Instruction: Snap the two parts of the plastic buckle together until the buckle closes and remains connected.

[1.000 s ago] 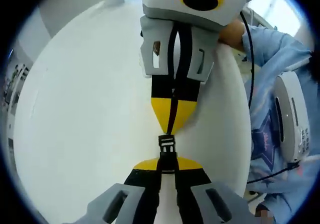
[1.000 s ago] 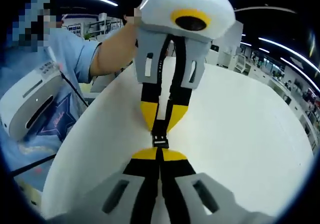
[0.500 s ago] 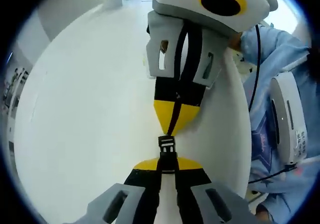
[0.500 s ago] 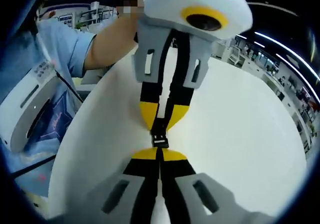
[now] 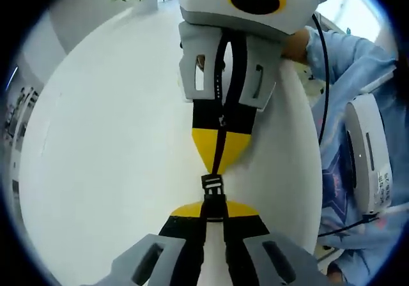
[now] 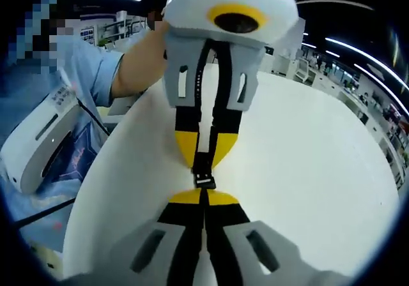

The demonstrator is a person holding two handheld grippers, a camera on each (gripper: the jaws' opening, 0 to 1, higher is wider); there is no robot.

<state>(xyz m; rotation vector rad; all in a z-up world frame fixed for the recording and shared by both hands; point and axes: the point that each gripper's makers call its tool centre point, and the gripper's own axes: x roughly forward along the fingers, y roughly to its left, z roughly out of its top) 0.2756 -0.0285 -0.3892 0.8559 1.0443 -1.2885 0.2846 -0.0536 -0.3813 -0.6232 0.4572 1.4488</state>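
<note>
Smooth white round table (image 5: pixel 96 158) lay below; left gripper (image 5: pixel 213 204) and right gripper (image 6: pixel 203 193) each pinched the small black ribbed plastic buckle (image 5: pixel 213 188) between yellow tips.

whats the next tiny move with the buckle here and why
Probably press the two grippers a little straighter toward each other. In the left gripper view the left gripper and the right gripper both pinch the black buckle tip to tip above the white table. Whether it has latched is too small to tell, so a short extra push seems safest.
</note>
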